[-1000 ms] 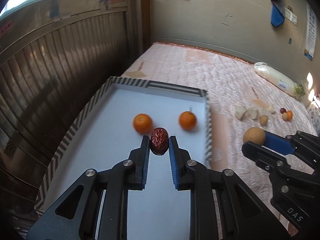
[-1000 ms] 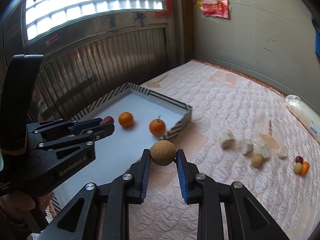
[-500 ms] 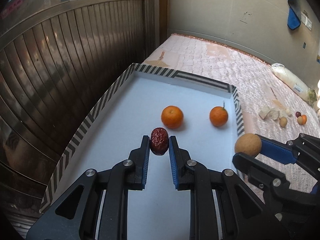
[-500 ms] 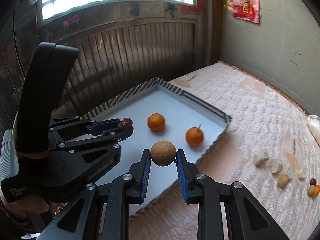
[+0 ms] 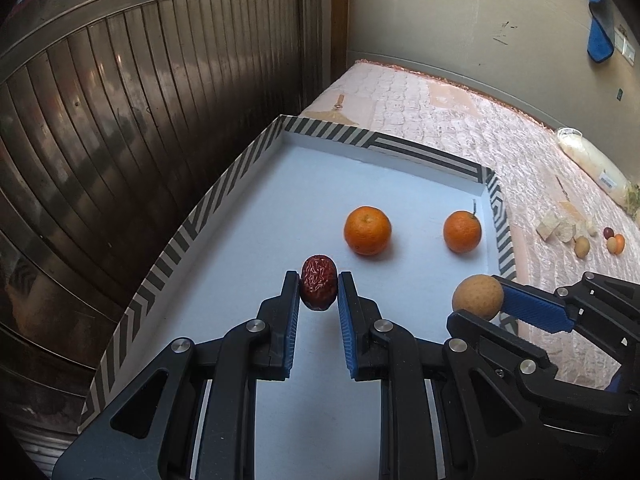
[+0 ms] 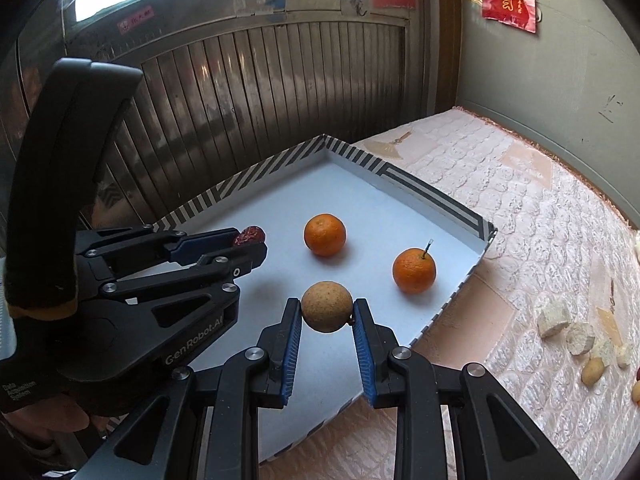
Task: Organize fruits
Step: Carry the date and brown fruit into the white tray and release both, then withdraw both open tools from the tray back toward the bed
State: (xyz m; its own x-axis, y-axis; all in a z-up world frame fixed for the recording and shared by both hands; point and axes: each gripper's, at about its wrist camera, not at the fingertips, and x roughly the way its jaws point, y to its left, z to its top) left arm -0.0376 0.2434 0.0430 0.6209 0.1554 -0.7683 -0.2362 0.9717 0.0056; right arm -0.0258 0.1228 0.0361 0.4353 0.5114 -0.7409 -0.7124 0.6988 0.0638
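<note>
Two fruits carried over the striped tray

We see a wrinkled red date (image 5: 318, 288) clamped between the fingers of the left gripper (image 5: 319, 286), above the white floor of the tray (image 5: 208, 210) at its near left part. The right gripper (image 6: 327, 314) grips a round tan fruit (image 6: 327, 306) over the near right part of the tray. Two oranges (image 5: 367, 230) (image 5: 462, 231) lie farther inside the tray, apart from each other. The tray rests on a pink quilted bed (image 5: 440, 120); small fruits and pale pieces (image 5: 582, 236) lie on it far to the right.
</note>
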